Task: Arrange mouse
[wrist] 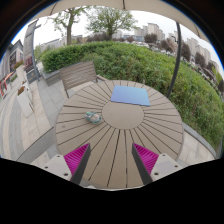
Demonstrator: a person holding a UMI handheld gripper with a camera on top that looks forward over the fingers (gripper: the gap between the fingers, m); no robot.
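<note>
A round wooden slatted table [120, 135] stands ahead of me outdoors. A blue mouse pad [130, 95] lies flat on its far side. A small pale grey object, which looks like the mouse [93, 117], lies on the left part of the table, apart from the mouse pad. My gripper [112, 160] is open, and nothing is between its fingers. Its pink pads [76, 157] hover above the near edge of the table, well short of the mouse and the mouse pad.
A wooden chair [77, 74] stands at the far left of the table. A green hedge [150, 60] runs behind it, with a tree trunk [178, 55] at the right. A paved path [25, 110] and more furniture lie to the left.
</note>
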